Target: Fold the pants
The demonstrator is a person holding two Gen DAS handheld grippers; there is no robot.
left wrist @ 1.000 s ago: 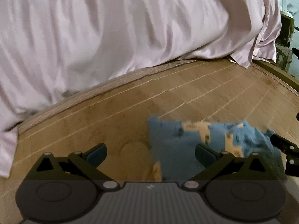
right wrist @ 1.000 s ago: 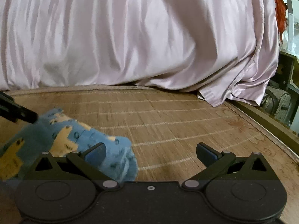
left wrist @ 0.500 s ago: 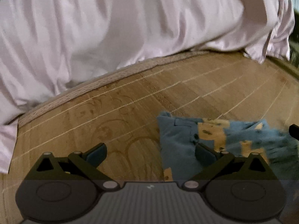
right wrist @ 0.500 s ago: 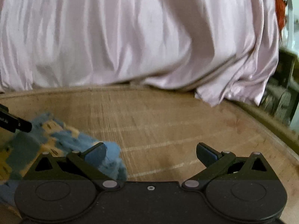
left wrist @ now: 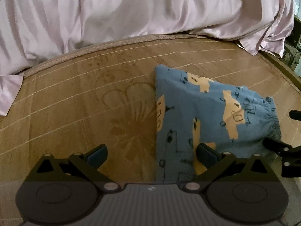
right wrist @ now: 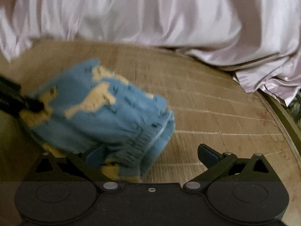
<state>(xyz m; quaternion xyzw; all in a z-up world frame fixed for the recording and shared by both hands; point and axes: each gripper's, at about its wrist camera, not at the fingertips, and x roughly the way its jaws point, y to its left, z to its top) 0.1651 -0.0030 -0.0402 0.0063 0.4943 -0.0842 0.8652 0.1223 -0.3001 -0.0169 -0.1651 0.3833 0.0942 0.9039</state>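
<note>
I see the blue pants with tan animal prints lying folded on the woven mat, at about two o'clock from my left gripper, whose fingers are spread wide with nothing between them. My right gripper is also spread, its left finger under the elastic waistband. Pink satin bedding fills twelve o'clock.
</note>
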